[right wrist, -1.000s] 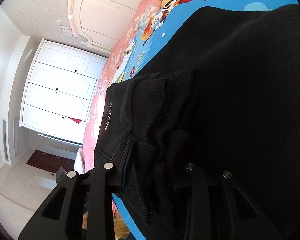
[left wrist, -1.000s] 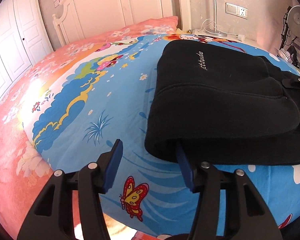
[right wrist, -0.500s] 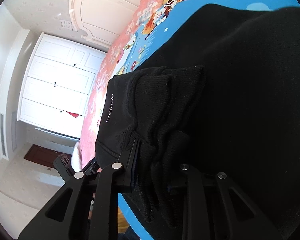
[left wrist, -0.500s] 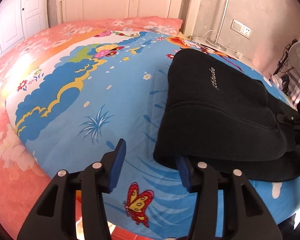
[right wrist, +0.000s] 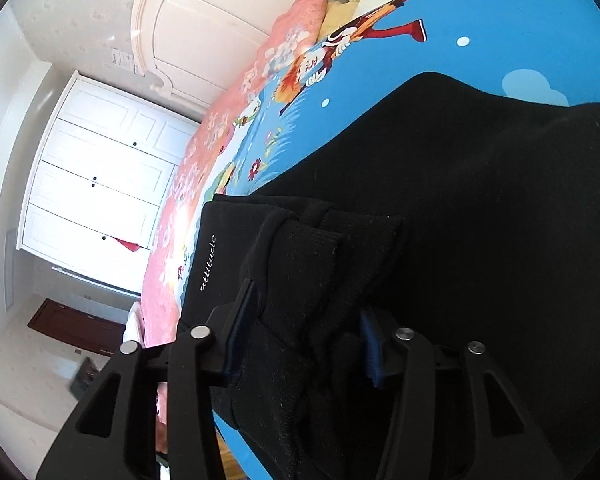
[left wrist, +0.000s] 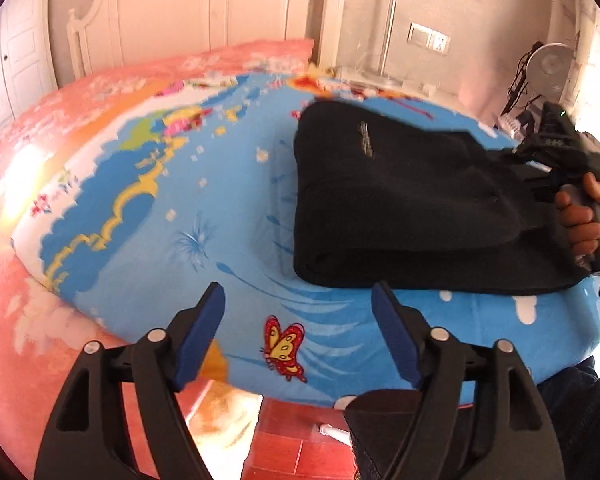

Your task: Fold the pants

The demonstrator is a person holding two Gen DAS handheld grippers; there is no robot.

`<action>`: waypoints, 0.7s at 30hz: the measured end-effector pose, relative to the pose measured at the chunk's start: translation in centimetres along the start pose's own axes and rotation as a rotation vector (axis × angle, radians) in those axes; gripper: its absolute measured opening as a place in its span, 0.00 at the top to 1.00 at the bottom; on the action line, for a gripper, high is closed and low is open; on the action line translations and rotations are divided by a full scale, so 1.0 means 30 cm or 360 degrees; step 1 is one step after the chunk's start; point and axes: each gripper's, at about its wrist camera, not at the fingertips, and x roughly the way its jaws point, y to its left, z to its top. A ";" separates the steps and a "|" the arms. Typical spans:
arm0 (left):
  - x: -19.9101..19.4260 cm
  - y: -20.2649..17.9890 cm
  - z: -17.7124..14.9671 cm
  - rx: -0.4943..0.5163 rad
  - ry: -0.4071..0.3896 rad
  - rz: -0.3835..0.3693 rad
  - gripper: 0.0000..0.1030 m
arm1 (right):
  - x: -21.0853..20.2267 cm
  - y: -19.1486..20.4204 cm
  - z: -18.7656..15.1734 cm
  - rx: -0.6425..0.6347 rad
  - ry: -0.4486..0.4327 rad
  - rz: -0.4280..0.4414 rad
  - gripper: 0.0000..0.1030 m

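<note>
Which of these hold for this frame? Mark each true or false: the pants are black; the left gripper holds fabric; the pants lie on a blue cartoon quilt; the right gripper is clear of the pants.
1. The pants are black. True.
2. The left gripper holds fabric. False: its opening jaws are empty, short of the pants.
3. The pants lie on a blue cartoon quilt. True.
4. The right gripper is clear of the pants. False: bunched fabric sits between its opening jaws.

Black pants [left wrist: 400,200] lie folded in layers on the bed's blue quilt [left wrist: 228,216]
</note>
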 end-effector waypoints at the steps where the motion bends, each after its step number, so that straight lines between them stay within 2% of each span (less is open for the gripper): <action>1: -0.031 0.009 0.016 -0.0041 -0.0049 -0.0004 0.17 | 0.010 -0.003 0.009 0.0004 0.0008 0.0000 0.53; 4: -0.092 0.036 0.103 -0.0223 -0.0231 -0.0087 0.16 | 0.032 -0.018 0.030 0.0036 -0.0001 -0.0005 0.53; 5: -0.091 0.027 0.142 -0.0237 -0.0276 -0.0107 0.16 | 0.033 -0.026 0.030 0.0037 -0.0003 -0.0006 0.53; 6: -0.067 0.004 0.192 -0.0200 -0.0262 -0.0065 0.18 | 0.039 -0.028 0.033 0.0031 0.0001 -0.0010 0.57; 7: -0.032 -0.014 0.238 -0.0162 -0.0215 -0.0004 0.30 | 0.046 -0.019 0.029 0.0008 0.0006 -0.0035 0.69; 8: 0.017 -0.028 0.289 -0.0142 -0.0162 0.0042 0.37 | 0.054 -0.013 0.026 -0.0013 0.0014 -0.0055 0.72; 10: 0.111 -0.043 0.377 -0.0167 -0.0116 0.0088 0.72 | 0.056 0.002 0.025 -0.0055 0.0011 -0.0089 0.78; 11: 0.156 -0.058 0.420 -0.0172 -0.0112 0.0072 0.74 | 0.055 0.015 0.027 -0.0088 0.0010 -0.0112 0.79; 14: 0.294 -0.134 0.528 -0.0079 -0.0058 0.0003 0.74 | 0.056 0.075 0.038 -0.0228 0.0002 -0.0214 0.82; 15: 0.358 -0.155 0.563 -0.0051 0.0012 -0.0050 0.73 | 0.062 0.085 0.045 -0.0256 -0.0003 -0.0235 0.82; 16: 0.425 -0.156 0.582 -0.0050 0.0092 -0.0041 0.72 | 0.065 0.101 0.052 -0.0293 -0.0015 -0.0261 0.82; 18: 0.565 -0.118 0.616 -0.0125 0.0261 0.0132 0.72 | 0.073 0.114 0.057 -0.0358 -0.0036 -0.0291 0.82; 20: 0.614 -0.065 0.629 -0.0245 0.0293 0.0159 0.68 | 0.094 0.096 0.054 -0.0363 -0.0018 -0.0352 0.82; 21: 0.605 -0.053 0.631 -0.0299 0.0272 0.0172 0.60 | 0.106 0.086 0.050 -0.0358 -0.0018 -0.0376 0.81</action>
